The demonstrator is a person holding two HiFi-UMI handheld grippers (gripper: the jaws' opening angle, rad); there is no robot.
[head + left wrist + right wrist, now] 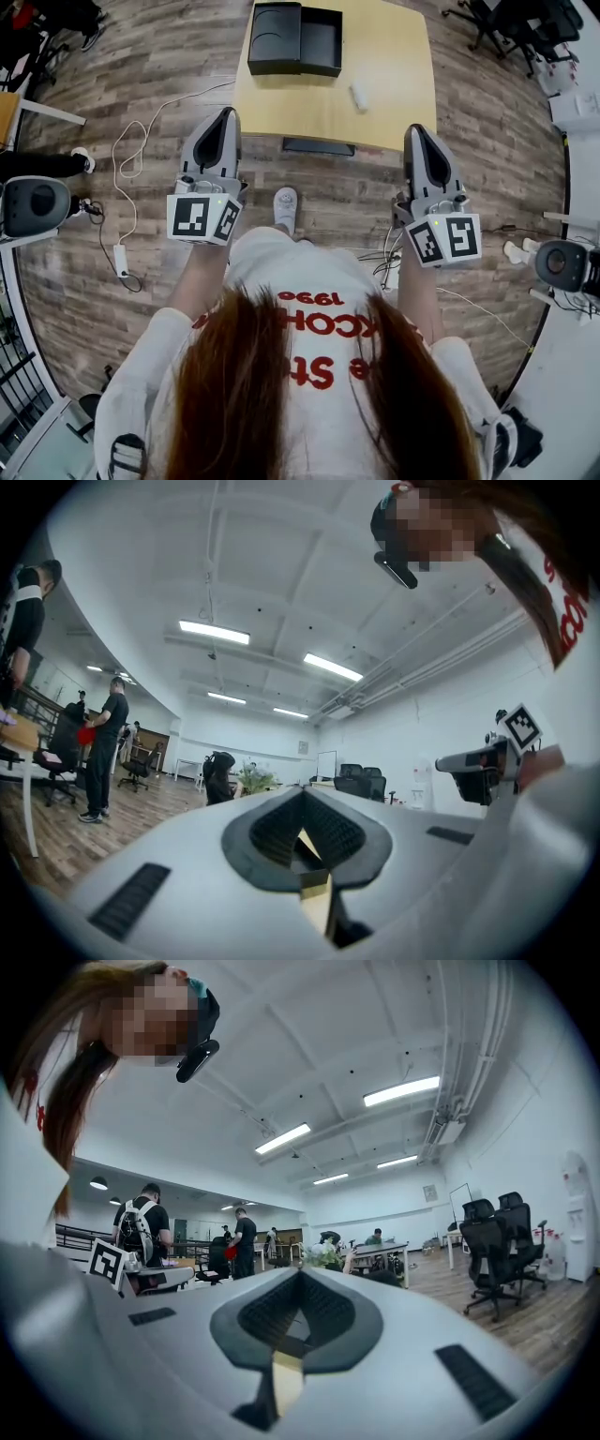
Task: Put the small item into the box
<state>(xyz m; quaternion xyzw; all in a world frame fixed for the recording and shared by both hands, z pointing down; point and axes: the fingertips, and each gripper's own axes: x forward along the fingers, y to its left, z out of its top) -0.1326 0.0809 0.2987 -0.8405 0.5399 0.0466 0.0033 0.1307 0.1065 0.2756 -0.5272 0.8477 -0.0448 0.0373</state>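
The left gripper (pixel 226 116) has its jaws pressed together, empty. On the counter (pixel 398 56) the open black box (pixel 292 39) stands, and the small white item (pixel 359 97) lies apart to its right; it seems light, stiff and smooth, best pinched across its narrow middle. The right gripper (pixel 415 132) has its jaws closed too, holding nothing.

Pretty bright, even office light from ceiling strips (pixel 214 632), table (pixel 394 56) and floor (pixel 141 234) around it evenly lit, faint sheen on the box (pixel 277 42) on the table, heavy fisheye bend, dark corners, hair (pixel 234 394) below the table kinda blurry
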